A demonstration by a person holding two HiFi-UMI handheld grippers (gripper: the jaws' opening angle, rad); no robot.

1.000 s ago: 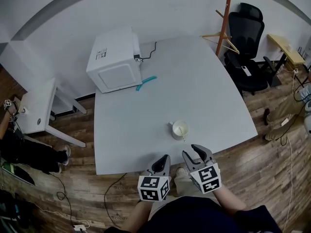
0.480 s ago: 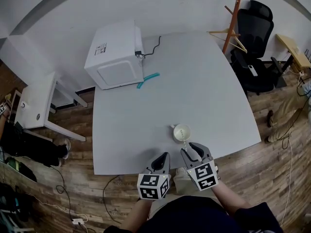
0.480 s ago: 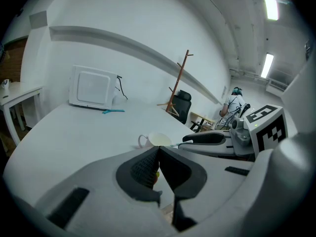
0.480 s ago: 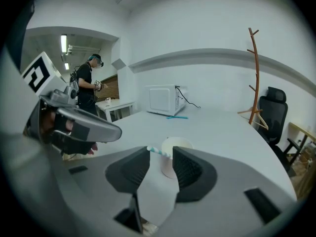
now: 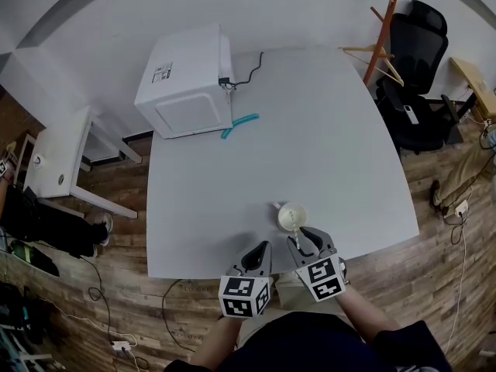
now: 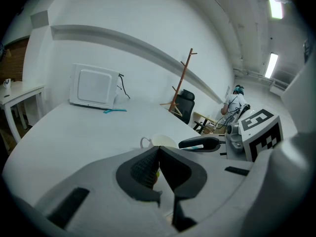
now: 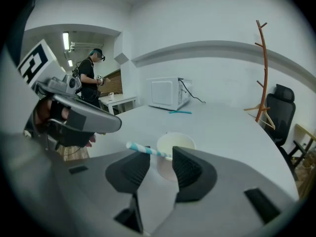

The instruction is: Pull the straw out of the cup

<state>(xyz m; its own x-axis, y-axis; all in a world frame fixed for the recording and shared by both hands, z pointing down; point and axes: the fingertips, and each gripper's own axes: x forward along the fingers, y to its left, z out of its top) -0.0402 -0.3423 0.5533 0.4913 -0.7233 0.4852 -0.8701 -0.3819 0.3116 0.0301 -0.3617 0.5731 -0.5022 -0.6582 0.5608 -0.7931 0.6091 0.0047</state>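
A pale paper cup (image 5: 291,216) stands near the front edge of the grey table (image 5: 232,200). A blue-and-white striped straw (image 7: 146,150) leans out of the cup (image 7: 176,149) towards me. My right gripper (image 5: 305,242) is just in front of the cup, open. In the right gripper view the straw's free end crosses above the gap between the jaws of the right gripper (image 7: 160,169), and neither jaw presses on it. My left gripper (image 5: 260,256) hovers at the table's front edge, left of the cup, shut on nothing. From the left gripper view I see the cup (image 6: 163,140) beyond its shut tips (image 6: 158,163).
A white microwave (image 5: 188,84) sits at the table's far left corner, with a teal tool (image 5: 239,125) in front of it. A wooden coat rack (image 5: 385,33) and a black office chair (image 5: 422,53) stand to the right. A small white side table (image 5: 58,169) is at the left.
My right gripper has moved forward to the cup, so the straw's end now lies over its open jaws. The left gripper has stayed shut at the table edge.
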